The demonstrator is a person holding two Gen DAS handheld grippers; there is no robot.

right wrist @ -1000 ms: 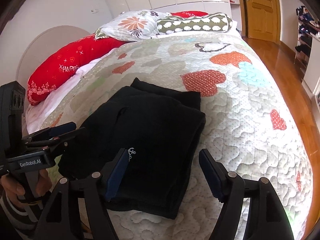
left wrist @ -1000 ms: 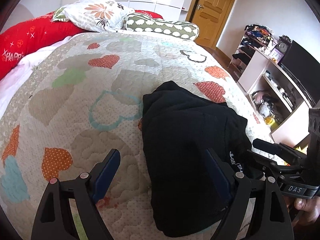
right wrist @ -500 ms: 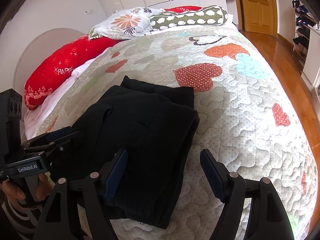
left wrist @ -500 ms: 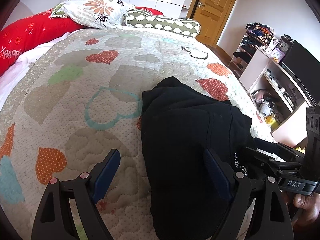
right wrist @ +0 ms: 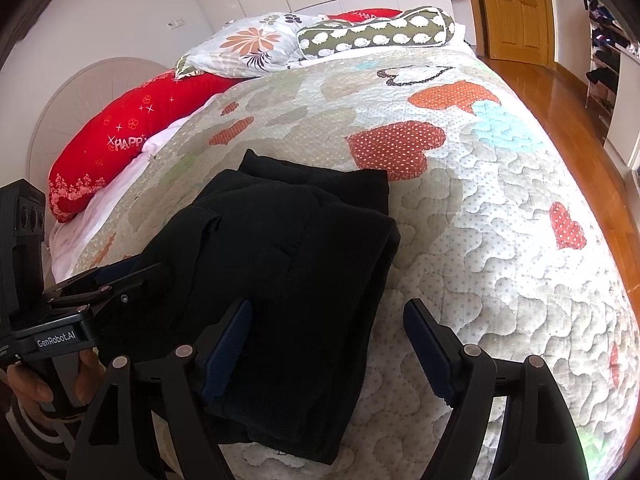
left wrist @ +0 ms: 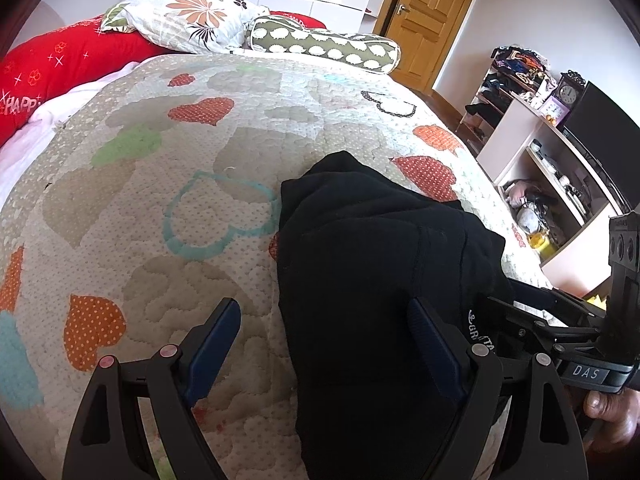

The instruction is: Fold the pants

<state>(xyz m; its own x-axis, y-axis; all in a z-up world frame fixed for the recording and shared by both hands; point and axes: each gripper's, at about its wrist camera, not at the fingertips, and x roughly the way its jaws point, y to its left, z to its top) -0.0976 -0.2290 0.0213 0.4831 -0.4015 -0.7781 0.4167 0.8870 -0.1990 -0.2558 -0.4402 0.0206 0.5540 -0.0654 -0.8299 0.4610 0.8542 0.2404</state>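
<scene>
On the far left, a long red pillow (right wrist: 120,148) lies against the bed's edge, white lettering on it reading "HAPP". Beside it sits a white floral pillow (right wrist: 248,46), then a green bolster with white spots (right wrist: 376,34) at the head of the bed.

Centre stage: the black folded fabric pants (right wrist: 296,276) lie on the heart-patterned quilted bedspread (right wrist: 500,240), at the near end of the bed. The bundle's long axis runs from the near edge away toward the pillows, with a narrower under-layer poking out at the far end. Small white print on the pants' right edge reads roughly "GR…TA", the rest unreadable.

The left hand-held gripper (left wrist: 324,344) hovers low at the near end, blue-padded fingers spread wide, gripping nothing; its right finger is over the black cloth, its left over bare quilt. In the right wrist view its body shows a "GenRobot.AI" label, a bare hand wrapped round the handle below.

The right hand-held gripper (right wrist: 328,344) is likewise wide open and empty, straddling the pants' right edge: left finger over fabric, right finger over bedspread. Its body reads "DAS" in the left view.

Far right, a wooden door (left wrist: 428,12) and a pale shelf unit (left wrist: 536,152) with a small clock (left wrist: 568,94).
</scene>
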